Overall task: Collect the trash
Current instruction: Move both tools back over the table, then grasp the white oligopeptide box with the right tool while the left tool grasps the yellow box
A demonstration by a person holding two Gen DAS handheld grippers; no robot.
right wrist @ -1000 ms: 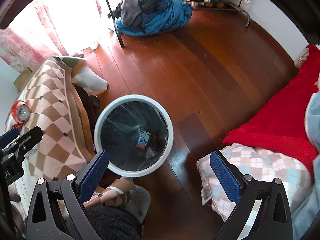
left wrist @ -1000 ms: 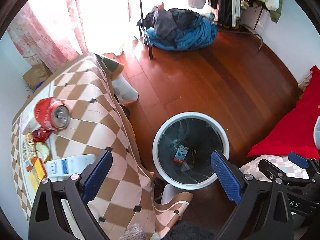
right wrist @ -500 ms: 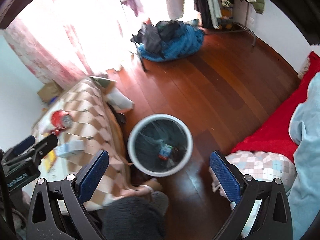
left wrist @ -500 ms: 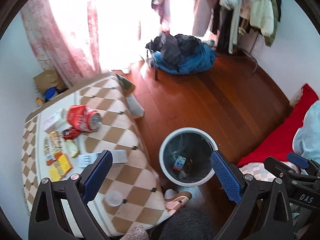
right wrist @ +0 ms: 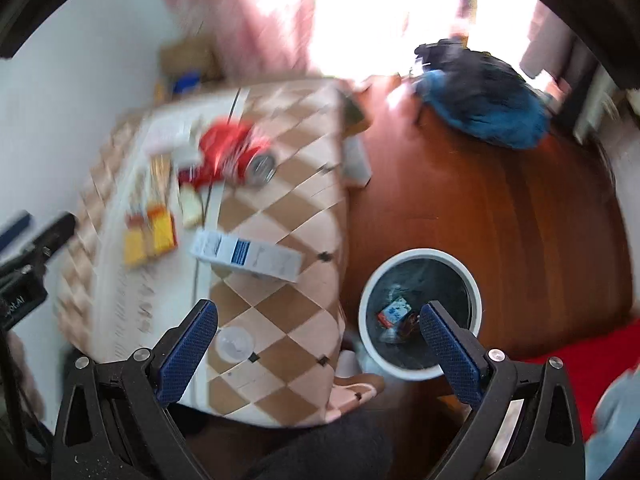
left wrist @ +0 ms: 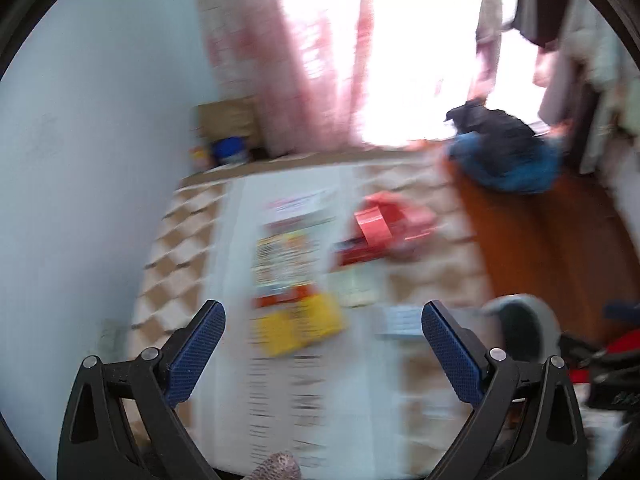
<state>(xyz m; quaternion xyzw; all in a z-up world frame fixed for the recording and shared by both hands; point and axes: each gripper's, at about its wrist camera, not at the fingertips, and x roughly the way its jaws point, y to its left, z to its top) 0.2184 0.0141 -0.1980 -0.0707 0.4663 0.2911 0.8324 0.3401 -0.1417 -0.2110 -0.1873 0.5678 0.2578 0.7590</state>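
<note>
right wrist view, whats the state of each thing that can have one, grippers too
trash bin: upright on the floor, open, some trash inside
red can: crushed, lying on its side on the table
white and blue carton: lying flat on the table
clear lid: flat on the table
left gripper: open, empty
right gripper: open, empty

One red can (right wrist: 236, 152), one white box (right wrist: 246, 255), one bin (right wrist: 420, 312).
</note>
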